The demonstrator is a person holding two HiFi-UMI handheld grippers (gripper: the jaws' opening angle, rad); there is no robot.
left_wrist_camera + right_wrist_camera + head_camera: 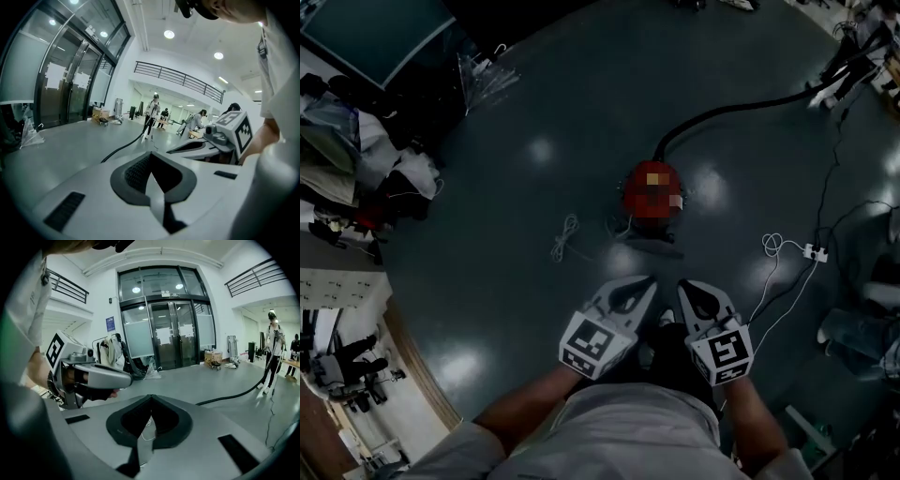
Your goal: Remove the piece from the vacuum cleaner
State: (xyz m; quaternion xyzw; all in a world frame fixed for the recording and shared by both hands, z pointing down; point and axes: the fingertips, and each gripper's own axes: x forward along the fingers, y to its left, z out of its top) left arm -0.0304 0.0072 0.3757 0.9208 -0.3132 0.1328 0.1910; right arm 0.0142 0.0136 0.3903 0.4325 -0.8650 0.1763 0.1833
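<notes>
The left gripper (649,279) and right gripper (684,284) hang side by side near the red vacuum cleaner (652,195) on the floor (581,112), jaws pressed together, holding nothing.

Floor (581,122) glossy, smooth; vacuum cleaner (649,195) shiny red plastic; hose (722,110) matt black

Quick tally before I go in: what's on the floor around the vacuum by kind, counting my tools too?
Red canister vacuum cleaner: 1
Black flexible hose: 1
White cords: 2, the coiled cord and the power-strip cord
Grey hand-held tools: 2, the left tool and the right tool, both shut and empty
Total: 6
</notes>
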